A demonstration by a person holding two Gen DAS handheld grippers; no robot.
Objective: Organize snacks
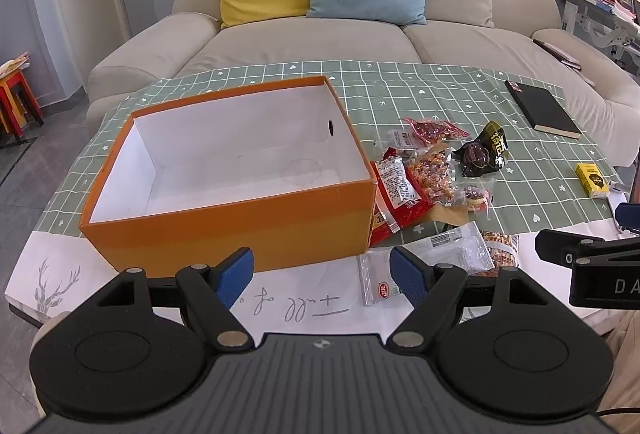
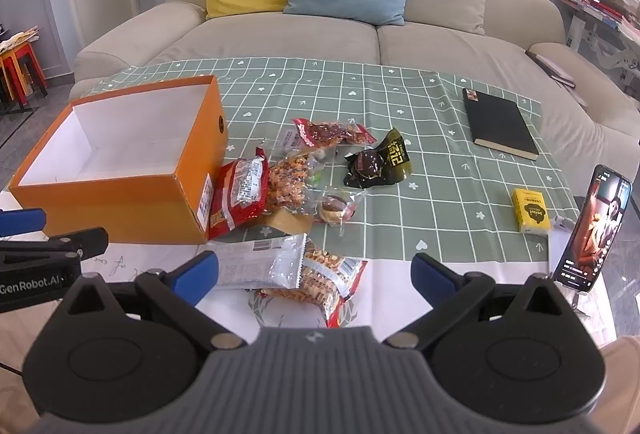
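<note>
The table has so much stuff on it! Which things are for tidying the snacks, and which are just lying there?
For the job:
- open orange cardboard box, nothing inside yet
- red crinkly snack bag
- clear silvery wrapper
- dark green-black packet
- other small snack packets

Just lying about:
- black hardcover notebook
- small yellow carton
- propped-up phone with lit screen

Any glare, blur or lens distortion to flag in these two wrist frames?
Left wrist view: sharp, even daylight, dark fisheye corners, orange box edges bowed. Right wrist view: equally sharp, glare on the clear snack wrapper, phone screen readable, sofa curved.
</note>
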